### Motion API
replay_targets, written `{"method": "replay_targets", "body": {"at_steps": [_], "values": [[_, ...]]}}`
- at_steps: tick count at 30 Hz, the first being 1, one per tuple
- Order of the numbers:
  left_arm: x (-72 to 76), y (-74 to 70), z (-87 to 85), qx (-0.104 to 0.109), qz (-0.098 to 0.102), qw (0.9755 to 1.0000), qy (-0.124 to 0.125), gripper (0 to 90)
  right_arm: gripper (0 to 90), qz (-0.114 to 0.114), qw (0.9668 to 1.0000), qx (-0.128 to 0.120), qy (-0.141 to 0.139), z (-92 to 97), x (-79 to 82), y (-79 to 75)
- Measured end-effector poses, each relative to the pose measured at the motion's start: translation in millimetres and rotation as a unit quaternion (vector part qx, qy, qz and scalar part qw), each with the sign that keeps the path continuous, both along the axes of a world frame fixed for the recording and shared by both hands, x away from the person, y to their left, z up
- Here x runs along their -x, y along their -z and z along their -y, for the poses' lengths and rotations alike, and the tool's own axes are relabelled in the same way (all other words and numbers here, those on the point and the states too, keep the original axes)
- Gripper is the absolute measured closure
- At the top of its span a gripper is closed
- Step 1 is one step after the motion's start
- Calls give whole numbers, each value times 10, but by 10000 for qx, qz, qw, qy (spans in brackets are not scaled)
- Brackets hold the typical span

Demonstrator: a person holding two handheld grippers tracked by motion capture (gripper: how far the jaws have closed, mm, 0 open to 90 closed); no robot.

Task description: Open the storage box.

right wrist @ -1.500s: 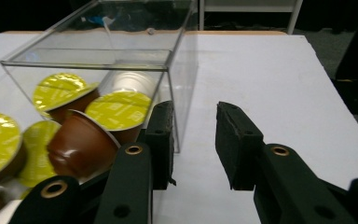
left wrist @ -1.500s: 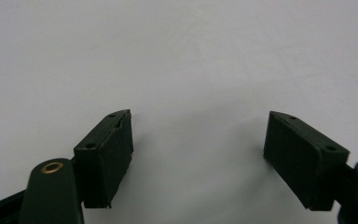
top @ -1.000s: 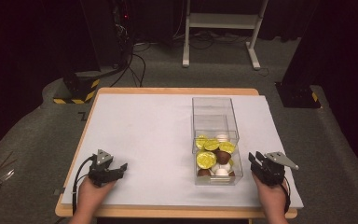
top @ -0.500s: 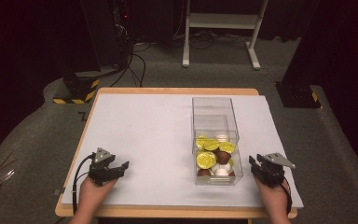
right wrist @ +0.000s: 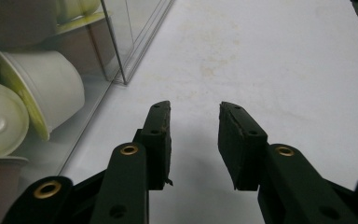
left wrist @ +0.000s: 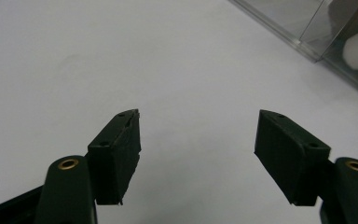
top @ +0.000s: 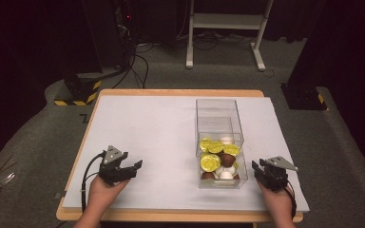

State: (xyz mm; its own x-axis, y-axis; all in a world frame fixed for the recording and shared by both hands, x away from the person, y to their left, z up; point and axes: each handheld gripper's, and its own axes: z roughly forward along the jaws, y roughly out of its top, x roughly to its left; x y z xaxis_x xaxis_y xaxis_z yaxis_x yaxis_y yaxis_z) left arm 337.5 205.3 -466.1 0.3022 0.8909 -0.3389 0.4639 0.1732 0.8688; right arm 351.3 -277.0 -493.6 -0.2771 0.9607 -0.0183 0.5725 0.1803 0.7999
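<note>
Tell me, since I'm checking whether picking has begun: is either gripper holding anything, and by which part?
Nothing is held. The left gripper and right gripper both stand open over the bare table, beside the clear box of capsules.

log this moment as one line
left tool: open, empty, jaws just opening | right tool: open, empty | clear plastic box: holds capsules

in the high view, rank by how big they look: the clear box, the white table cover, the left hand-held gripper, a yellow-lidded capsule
1. white table cover
2. clear box
3. left hand-held gripper
4. yellow-lidded capsule, smallest; it sits inside the box.
</note>
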Motion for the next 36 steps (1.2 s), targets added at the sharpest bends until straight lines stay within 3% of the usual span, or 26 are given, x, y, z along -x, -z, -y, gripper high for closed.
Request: {"method": "replay_targets", "body": {"at_steps": [1,5,12,14,15,22,24,36], "values": [[-3,-15,16,98,1,10000,4,313,638,0,10000,-37,9,4,-4,-1],[-22,-69,78,47,46,9999,144,306,611,-25,10000,-70,14,22,-24,7],[-40,-189,276,185,196,9988,398,302,581,-46,10000,-63,2,30,-27,11],[-46,-200,315,269,222,9987,370,302,574,-45,10000,-43,4,22,-25,2],[-47,-212,327,201,220,9985,450,302,574,-45,10000,-43,4,22,-25,2],[-61,-310,499,259,336,9968,680,303,564,-41,10000,-14,-40,13,-30,1],[-64,-353,547,165,370,9959,808,303,560,-70,10000,-10,-50,14,-34,6],[-54,-456,754,277,466,9932,1033,304,542,-97,9999,-47,-92,24,-46,19]]}}
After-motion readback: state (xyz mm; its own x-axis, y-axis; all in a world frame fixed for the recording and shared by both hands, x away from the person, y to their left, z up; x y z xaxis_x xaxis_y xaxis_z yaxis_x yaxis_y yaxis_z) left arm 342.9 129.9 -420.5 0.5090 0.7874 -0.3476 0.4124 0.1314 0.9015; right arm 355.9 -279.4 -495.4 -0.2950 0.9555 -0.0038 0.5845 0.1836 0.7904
